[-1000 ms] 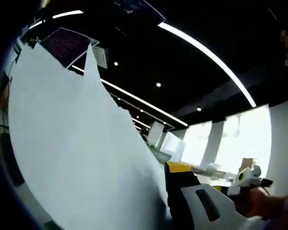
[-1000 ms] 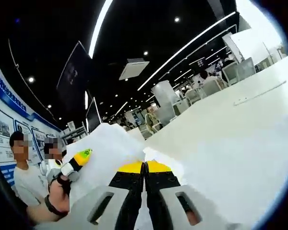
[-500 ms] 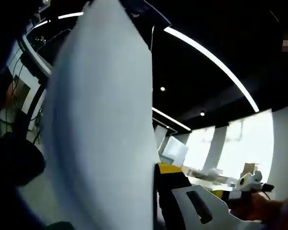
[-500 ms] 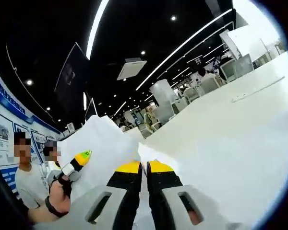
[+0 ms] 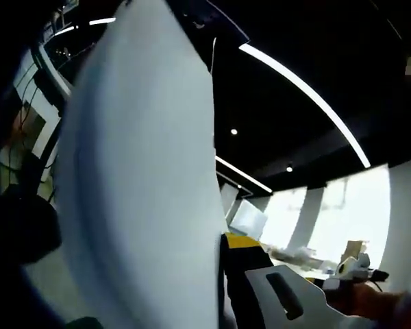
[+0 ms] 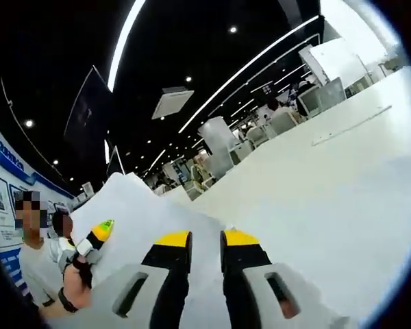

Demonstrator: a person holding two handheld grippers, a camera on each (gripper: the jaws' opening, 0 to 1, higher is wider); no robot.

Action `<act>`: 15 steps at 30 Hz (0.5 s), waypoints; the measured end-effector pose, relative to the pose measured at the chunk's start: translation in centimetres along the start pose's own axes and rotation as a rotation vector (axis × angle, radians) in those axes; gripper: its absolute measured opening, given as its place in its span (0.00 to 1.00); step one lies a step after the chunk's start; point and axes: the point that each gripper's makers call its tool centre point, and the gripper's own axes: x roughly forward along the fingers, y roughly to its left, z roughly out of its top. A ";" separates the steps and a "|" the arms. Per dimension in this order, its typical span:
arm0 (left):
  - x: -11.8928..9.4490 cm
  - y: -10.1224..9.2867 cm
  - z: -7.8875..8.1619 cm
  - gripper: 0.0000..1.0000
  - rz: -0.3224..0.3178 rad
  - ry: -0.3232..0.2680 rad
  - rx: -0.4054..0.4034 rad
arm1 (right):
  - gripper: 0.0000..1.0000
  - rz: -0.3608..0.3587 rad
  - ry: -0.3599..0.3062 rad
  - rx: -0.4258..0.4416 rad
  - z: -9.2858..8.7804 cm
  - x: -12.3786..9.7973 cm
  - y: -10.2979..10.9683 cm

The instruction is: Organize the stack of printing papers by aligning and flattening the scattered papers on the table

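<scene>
Papers lifted off the table (image 6: 342,205), ready for squaring.
We saw the paper stack (image 5: 137,205) clamped in the left claw (image 5: 222,274), rising above it; the right claw (image 6: 205,248) stood released around the stack's edge, and we judged it should re-grip evenly before tapping the sheets level.

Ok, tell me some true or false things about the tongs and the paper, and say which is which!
1. The right tongs are open, yellow tips apart. True.
2. The papers are blue. False: they are white.
3. A hand holds the left tongs beside the papers. True.
4. All the ceiling lights are off. False: long light strips glow overhead.
</scene>
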 end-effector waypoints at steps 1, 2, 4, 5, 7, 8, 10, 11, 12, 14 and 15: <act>0.0 0.0 0.0 0.06 -0.001 -0.001 -0.001 | 0.16 -0.005 -0.005 -0.002 0.1 0.0 -0.1; 0.0 0.0 0.0 0.06 -0.003 0.000 -0.001 | 0.17 -0.008 -0.009 -0.005 0.2 -0.1 -0.1; 0.0 0.0 -0.1 0.06 -0.003 0.002 -0.003 | 0.20 -0.017 -0.010 -0.016 0.2 -0.1 -0.2; 0.0 0.0 -0.1 0.06 -0.002 0.003 -0.003 | 0.21 -0.021 -0.013 -0.023 0.2 -0.1 -0.2; 0.0 -0.1 -0.1 0.06 -0.001 0.002 -0.003 | 0.24 -0.019 -0.019 -0.033 0.3 -0.1 -0.1; 0.0 -0.1 0.0 0.06 -0.002 0.002 -0.003 | 0.25 -0.014 -0.019 -0.037 0.4 -0.1 0.0; 0.0 -0.1 0.0 0.07 -0.002 0.001 -0.005 | 0.30 -0.002 -0.008 -0.028 0.3 0.1 0.2; 0.0 -0.1 0.0 0.07 -0.001 0.001 0.000 | 0.31 -0.002 -0.009 -0.026 0.3 0.0 0.1; 0.1 -0.2 -0.2 0.07 -0.001 0.005 0.017 | 0.35 -0.007 -0.009 -0.028 0.4 0.0 0.0; 0.3 -0.2 -0.5 0.07 0.006 0.022 0.045 | 0.52 -0.103 -0.020 -0.096 0.9 -0.4 -1.6; 0.4 -0.3 -0.6 0.07 0.008 0.026 0.052 | 0.59 -0.125 -0.032 -0.110 1.1 -0.4 -1.8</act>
